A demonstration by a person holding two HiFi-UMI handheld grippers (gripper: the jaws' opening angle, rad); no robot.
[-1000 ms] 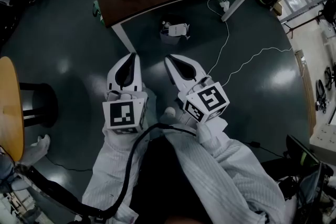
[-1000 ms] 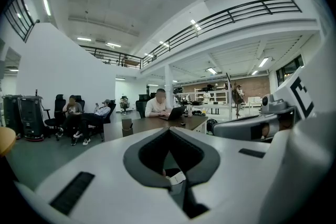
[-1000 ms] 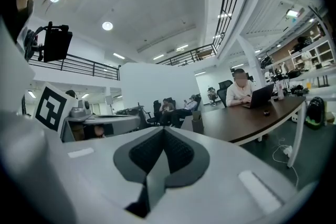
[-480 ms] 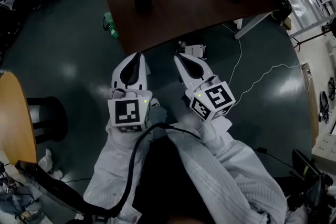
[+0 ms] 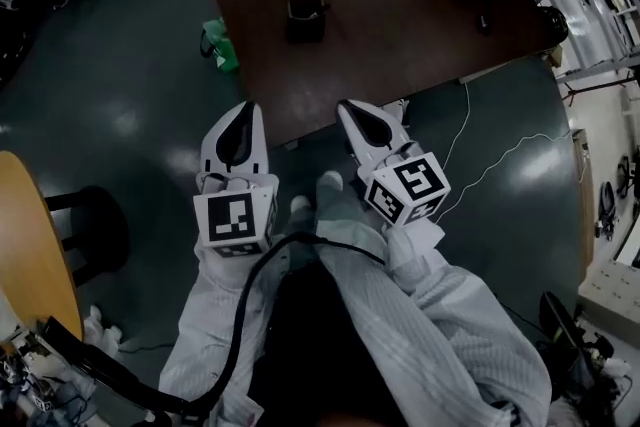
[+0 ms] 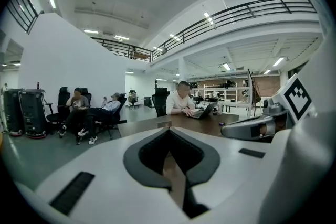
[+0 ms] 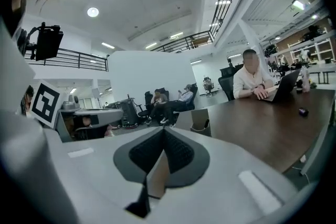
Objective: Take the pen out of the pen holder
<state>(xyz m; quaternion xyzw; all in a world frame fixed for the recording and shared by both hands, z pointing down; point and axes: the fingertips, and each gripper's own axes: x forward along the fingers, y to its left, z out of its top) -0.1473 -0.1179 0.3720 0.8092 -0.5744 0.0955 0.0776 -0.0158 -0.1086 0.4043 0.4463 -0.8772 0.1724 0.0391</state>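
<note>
Dark wooden surface carries the pen holder, with the pen a dark sliver inside it. Left gripper and right gripper hover well short, jaws pressed together on nothing. Reaching, gripping and lifting all remain.

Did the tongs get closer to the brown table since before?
Yes. The left tongs and right tongs moved forward: their tips now reach the near edge of the brown table, where floor showed between before.
</note>
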